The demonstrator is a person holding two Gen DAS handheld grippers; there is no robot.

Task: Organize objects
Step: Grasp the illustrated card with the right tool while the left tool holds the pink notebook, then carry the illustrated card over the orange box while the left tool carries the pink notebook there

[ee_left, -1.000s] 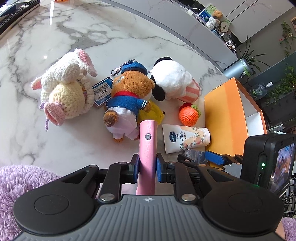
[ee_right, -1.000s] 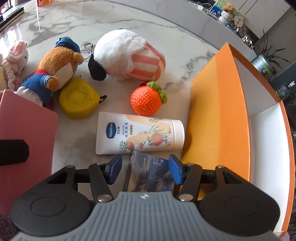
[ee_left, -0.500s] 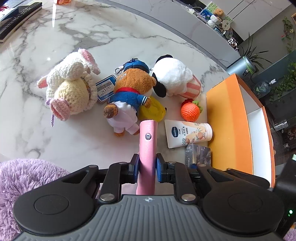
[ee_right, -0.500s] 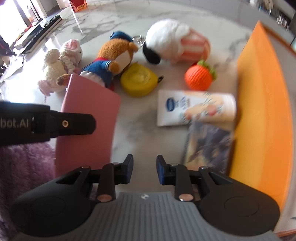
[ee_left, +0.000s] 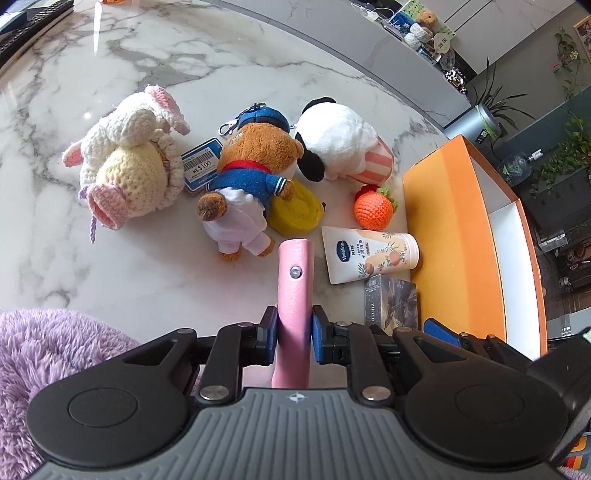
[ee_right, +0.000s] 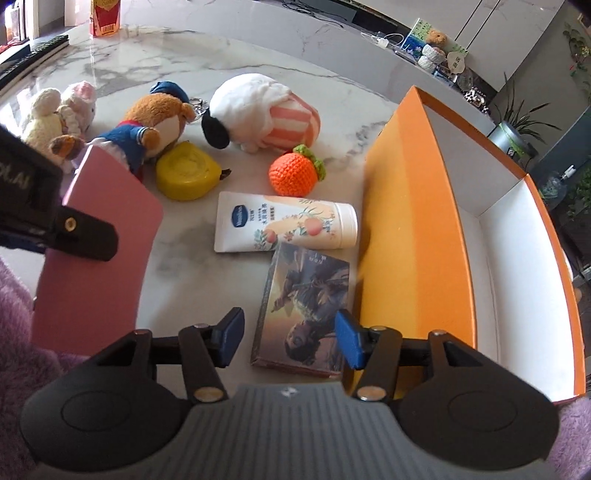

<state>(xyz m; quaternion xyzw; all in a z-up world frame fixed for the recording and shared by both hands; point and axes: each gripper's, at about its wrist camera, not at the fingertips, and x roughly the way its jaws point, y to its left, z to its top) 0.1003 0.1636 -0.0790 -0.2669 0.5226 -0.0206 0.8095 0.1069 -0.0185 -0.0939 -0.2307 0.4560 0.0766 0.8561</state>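
Swinging back over the picture box [ee_right: 301, 314] beside the orange bin [ee_right: 413, 221], the right hand-held gripper [ee_right: 291, 341] has just reopened, jaws straddling it untouched; closing off-centre could skid it, while the left hand-held gripper [ee_left: 293, 326] clamps the pink case [ee_left: 293, 291].

surface: white marble table [ee_left: 155, 55], grey veining | far left edge: black keyboard [ee_left: 22, 33] | far end: red-and-yellow carton [ee_right: 105, 14], upright | near left corner: lilac fluffy fabric [ee_left: 48, 343] | background ledge: small crochet toys [ee_right: 432, 51], potted plant in grey pot [ee_right: 513, 136], water bottle [ee_left: 521, 166] among greenery
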